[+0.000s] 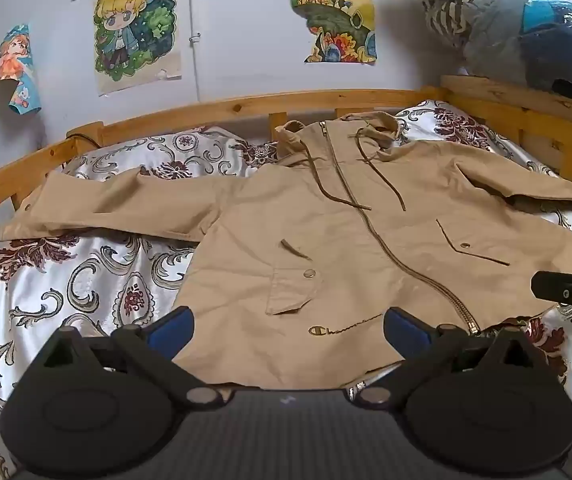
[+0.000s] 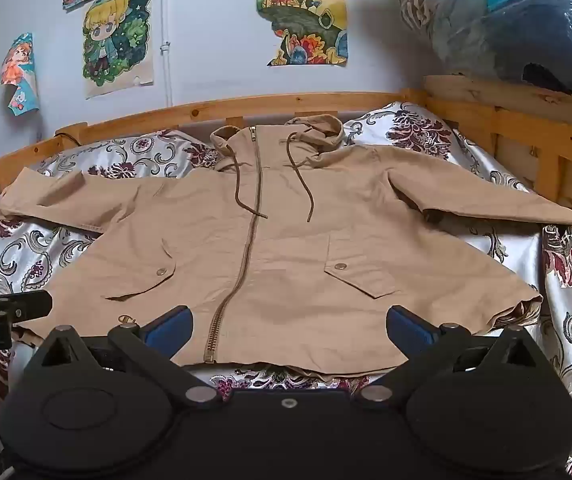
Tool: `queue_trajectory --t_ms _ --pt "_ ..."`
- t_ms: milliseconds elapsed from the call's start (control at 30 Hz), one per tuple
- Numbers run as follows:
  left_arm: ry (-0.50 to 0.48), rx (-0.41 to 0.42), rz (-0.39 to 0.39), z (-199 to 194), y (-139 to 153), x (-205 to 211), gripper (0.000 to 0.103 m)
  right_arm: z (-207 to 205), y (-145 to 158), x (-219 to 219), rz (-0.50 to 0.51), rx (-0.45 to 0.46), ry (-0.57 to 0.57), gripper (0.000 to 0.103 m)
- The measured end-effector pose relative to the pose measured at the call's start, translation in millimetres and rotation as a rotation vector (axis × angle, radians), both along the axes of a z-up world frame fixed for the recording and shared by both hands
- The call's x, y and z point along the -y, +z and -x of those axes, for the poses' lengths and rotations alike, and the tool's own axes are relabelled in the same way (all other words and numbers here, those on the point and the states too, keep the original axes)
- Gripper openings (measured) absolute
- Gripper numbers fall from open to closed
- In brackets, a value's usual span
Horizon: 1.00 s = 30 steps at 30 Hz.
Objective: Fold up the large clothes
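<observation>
1. Both grippers hang with fingers wide apart and nothing between them: the left gripper [image 1: 288, 330] above the jacket's [image 1: 326, 248] near hem by the logo [image 1: 346, 326], the right gripper [image 2: 286, 326] above the hem just right of the zipper [image 2: 246, 240].
2. Jacket lies front up, zipped, flat across the bed [image 1: 78, 276]; its hood [image 2: 318, 128] is at the far rail [image 2: 246, 104] and each sleeve runs toward a side edge.
3. Likely risk: the satin sheet looks slick, so a pull on the hem could drag the whole jacket instead of folding it.
4. Pinching only the top layer would probably split front from back and leave a crooked fold.
5. Drawstrings [image 2: 306, 184] lie loose on the chest and may get trapped in a fold or catch a finger.
6. Right sleeve [image 2: 486, 204] reaches the bed's right edge and could slip off when lifted.
7. One container shows: a clear plastic bag [image 2: 506, 20] on the headboard at the far right corner, stuffed with fabrics I cannot identify.
</observation>
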<state>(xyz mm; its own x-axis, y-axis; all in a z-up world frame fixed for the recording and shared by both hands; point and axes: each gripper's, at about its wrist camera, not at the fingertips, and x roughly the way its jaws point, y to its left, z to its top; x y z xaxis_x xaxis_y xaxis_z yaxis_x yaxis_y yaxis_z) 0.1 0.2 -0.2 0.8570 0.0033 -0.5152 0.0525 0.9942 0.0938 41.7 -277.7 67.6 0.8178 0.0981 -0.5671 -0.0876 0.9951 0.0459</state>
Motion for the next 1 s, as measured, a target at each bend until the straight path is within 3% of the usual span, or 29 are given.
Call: queue_trajectory --t_ms 1000 --pt "0.000 -0.007 -0.015 -2.1 4.3 2.1 0.103 0.8 -2.8 0.8 -0.016 -0.005 -0.013 0.102"
